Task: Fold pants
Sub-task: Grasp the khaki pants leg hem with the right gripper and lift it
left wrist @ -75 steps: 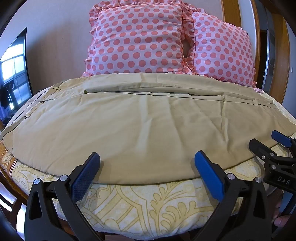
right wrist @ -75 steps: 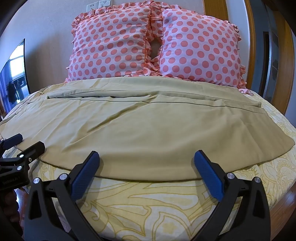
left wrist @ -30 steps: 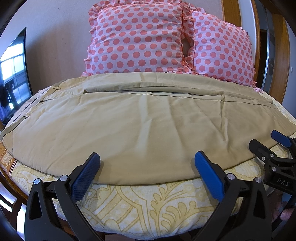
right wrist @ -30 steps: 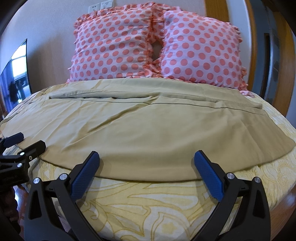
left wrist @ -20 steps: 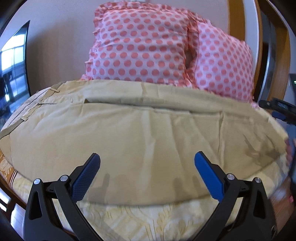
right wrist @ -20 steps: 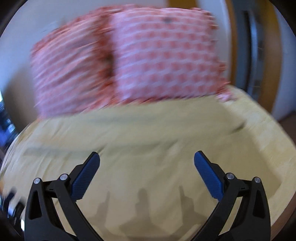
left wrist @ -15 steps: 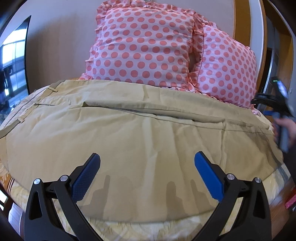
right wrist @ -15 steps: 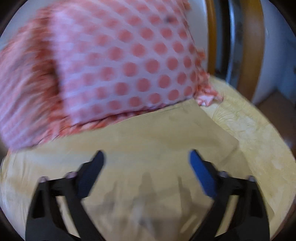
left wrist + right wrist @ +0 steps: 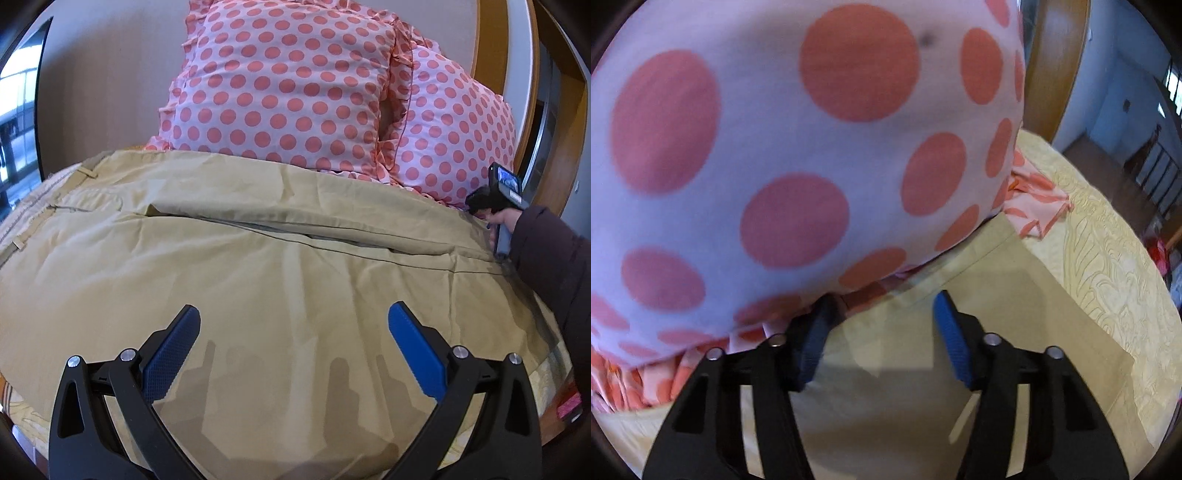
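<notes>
Tan pants (image 9: 258, 266) lie spread flat across the bed, folded lengthwise, waistband at the left. My left gripper (image 9: 293, 343) is open and empty above the near edge of the pants. My right gripper (image 9: 882, 328) is open, its jaws narrower than before, low over the far right hem end of the pants (image 9: 979, 302), its left finger against the pillow. In the left wrist view the right gripper's body (image 9: 498, 199) shows at the far right, held by a hand in a dark sleeve.
Two pink polka-dot pillows (image 9: 288, 85) stand against the headboard; one fills most of the right wrist view (image 9: 775, 147). A yellow patterned bedspread (image 9: 1108, 266) covers the bed. A wooden frame (image 9: 491, 66) rises at the right, a dark screen (image 9: 18, 122) at the left.
My right gripper has swung from the near edge to the far right hem end by the pillow and its jaws have narrowed. My left gripper has moved forward over the pants.
</notes>
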`<state>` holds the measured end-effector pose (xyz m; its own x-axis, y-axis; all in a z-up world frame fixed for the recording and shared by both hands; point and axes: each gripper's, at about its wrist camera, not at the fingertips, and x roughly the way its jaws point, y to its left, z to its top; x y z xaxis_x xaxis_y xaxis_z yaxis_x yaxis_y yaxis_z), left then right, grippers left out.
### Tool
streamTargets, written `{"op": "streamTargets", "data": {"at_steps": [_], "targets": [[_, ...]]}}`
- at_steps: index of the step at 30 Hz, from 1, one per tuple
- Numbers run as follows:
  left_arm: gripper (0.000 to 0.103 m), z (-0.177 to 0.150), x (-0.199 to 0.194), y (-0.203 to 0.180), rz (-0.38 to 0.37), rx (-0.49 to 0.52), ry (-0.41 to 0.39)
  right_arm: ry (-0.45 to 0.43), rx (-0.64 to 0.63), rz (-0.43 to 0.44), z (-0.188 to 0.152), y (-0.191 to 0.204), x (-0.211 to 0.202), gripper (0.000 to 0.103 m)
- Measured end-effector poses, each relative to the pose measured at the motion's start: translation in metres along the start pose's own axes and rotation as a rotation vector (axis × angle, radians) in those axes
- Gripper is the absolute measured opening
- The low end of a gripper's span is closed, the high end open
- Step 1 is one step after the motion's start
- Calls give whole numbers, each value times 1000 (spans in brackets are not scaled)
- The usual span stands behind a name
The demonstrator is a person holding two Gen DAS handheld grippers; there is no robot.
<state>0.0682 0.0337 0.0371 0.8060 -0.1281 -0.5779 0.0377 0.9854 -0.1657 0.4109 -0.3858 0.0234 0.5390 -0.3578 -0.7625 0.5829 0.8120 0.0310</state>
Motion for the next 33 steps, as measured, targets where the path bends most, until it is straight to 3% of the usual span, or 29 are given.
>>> {"op": "streamTargets", "data": {"at_steps": [2, 3, 5, 10, 14, 17, 21, 23, 25, 26, 27, 33], "targets": [[102, -1, -1, 2, -3, -7, -1, -20, 27, 32, -6, -12, -1, 37], [102, -1, -1, 2, -4, -11, 1, -24, 48, 45, -9, -20, -4, 16], [102, -3, -4, 4, -5, -19, -2, -19, 141, 164, -11, -44, -8, 9], [102, -7, -17, 10, 5, -32, -20, -105, 246, 392, -41, -99, -49, 6], [102, -9, -30, 15, 14, -39, -45, -186, 284, 594, -89, -140, -121, 6], [102, -7, -40, 19, 27, -51, -68, -173, 323, 672, -145, -174, -159, 6], [102, 3, -53, 29, 57, -71, -113, -85, 400, 676, -200, -204, -157, 1], [102, 8, -54, 33, 70, -85, -123, -45, 439, 691, -205, -211, -149, 6], [102, 14, -54, 39, 83, -104, -110, 6, 487, 716, -208, -215, -143, 21], [102, 14, -54, 41, 90, -110, -106, 26, 500, 723, -210, -218, -140, 43], [102, 15, -55, 45, 97, -122, -103, 50, 521, 742, -212, -217, -139, 52], [102, 11, -48, 54, 117, -164, -68, 128, 454, 912, -212, -181, -137, 52]]}}
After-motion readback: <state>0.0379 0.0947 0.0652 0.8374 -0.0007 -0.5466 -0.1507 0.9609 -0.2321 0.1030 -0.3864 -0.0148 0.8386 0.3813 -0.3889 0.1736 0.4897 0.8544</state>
